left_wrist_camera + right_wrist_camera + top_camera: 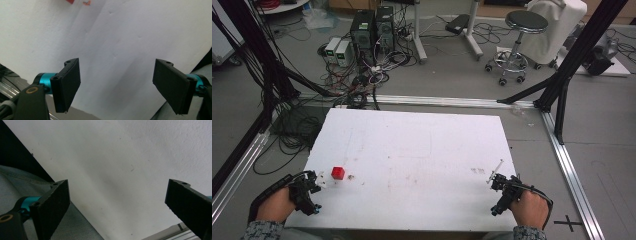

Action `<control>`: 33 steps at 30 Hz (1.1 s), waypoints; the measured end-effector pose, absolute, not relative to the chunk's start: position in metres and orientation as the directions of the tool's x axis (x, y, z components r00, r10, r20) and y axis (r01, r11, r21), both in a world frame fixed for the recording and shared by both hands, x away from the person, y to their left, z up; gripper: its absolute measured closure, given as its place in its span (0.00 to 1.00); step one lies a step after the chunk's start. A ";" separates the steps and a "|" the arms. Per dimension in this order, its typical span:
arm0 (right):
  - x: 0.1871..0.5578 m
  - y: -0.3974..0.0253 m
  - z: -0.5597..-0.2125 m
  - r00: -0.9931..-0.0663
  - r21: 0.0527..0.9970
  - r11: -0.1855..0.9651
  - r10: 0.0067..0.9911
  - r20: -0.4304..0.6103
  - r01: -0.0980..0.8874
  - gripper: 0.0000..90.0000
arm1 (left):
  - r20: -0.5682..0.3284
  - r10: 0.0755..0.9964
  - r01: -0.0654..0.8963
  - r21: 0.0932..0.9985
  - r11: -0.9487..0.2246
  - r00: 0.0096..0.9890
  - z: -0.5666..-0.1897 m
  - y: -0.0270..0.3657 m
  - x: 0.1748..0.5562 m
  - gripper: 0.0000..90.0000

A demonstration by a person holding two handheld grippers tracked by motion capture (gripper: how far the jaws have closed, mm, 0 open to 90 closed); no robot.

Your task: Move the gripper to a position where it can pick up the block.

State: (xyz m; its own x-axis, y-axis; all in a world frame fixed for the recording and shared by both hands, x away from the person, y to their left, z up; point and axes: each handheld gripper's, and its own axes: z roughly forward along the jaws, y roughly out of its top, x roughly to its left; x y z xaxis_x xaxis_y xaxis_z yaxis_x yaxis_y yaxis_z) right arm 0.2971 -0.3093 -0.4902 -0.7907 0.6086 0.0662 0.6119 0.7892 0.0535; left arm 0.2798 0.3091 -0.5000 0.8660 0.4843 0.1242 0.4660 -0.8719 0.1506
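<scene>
Hand-held gripper jaws gape wide on both sides; red cube (338,173) shows no readable writing

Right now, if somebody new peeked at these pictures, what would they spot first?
Probably the little red cube, the one bright thing on the big white table, sitting near its left edge. Next, the two black tongs a person holds at the near corners: the left tongs close beside the cube, the right tongs far across, both open and holding nothing.

A red cube (337,173) sits on the white table (422,145), seemingly just beside the left hand-held gripper (314,186).
</scene>
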 end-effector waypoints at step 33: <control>0.298 -0.310 -0.489 -0.796 0.058 0.794 0.601 0.075 0.605 0.06 | 0.195 0.098 0.086 0.071 -0.994 0.976 -0.453 0.315 0.334 0.25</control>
